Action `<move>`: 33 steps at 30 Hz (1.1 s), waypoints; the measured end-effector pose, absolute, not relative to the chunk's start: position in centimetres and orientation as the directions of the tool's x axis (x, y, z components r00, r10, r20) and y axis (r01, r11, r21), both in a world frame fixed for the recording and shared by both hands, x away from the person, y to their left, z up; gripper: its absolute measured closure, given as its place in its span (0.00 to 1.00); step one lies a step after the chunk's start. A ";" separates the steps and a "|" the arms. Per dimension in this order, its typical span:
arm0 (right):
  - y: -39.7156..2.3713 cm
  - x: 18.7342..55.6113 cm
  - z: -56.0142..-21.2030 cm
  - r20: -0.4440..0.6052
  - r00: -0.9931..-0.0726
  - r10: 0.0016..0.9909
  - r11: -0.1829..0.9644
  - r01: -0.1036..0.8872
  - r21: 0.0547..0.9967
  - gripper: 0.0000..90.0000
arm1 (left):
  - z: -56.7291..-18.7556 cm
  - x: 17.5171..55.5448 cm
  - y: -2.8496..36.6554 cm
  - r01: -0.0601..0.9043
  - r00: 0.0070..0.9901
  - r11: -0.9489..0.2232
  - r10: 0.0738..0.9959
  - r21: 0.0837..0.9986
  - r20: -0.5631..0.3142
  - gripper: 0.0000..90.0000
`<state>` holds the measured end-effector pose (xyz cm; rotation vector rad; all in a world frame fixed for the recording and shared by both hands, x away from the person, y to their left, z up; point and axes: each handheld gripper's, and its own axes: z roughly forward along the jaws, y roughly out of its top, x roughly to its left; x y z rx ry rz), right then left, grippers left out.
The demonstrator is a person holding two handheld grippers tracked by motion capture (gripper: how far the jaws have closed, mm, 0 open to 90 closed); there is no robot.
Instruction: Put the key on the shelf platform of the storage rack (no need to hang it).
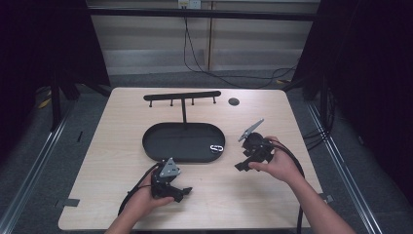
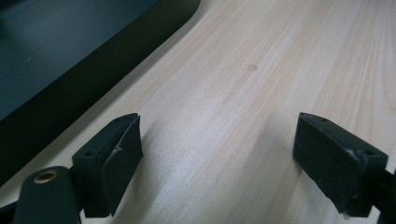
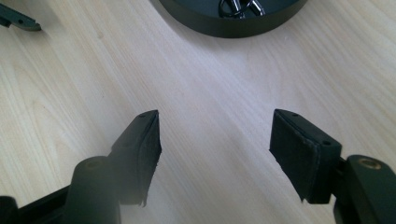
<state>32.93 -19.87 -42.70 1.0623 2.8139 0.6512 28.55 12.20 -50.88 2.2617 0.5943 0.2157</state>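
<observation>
Both grippers sit low over the wooden table (image 1: 112, 161), each in a hand. Left gripper (image 1: 181, 192) – jaws spread, nothing between them – lies just below the black oval tray (image 1: 160, 141). Right gripper (image 1: 242, 165) – jaws likewise parted and empty – is to the tray's right. A small metal clip (image 1: 216, 147) rests inside the tray's right end. A black hook rack (image 1: 182, 96) rises behind.

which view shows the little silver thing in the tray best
The high view shows it best: the small silver metal piece lies whole at the right end of the black oval tray. The right gripper view catches part of it, cut by the top edge. The left gripper view has just the tray's corner.
</observation>
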 end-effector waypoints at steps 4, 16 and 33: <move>-20.2 32.6 -42.9 0.075 -0.759 0.647 0.677 0.617 0.402 0.37 | -50.9 28.6 12.2 0.350 0.877 -0.592 0.480 0.726 -0.030 0.17; -21.5 31.6 -43.4 0.078 -0.754 0.653 0.670 0.622 0.405 0.37 | -50.9 28.6 12.2 0.349 0.877 -0.592 0.480 0.726 -0.030 0.17; -23.4 30.0 -44.4 0.076 -0.748 0.660 0.664 0.627 0.407 0.37 | -50.9 28.6 12.2 0.349 0.877 -0.593 0.480 0.726 -0.030 0.17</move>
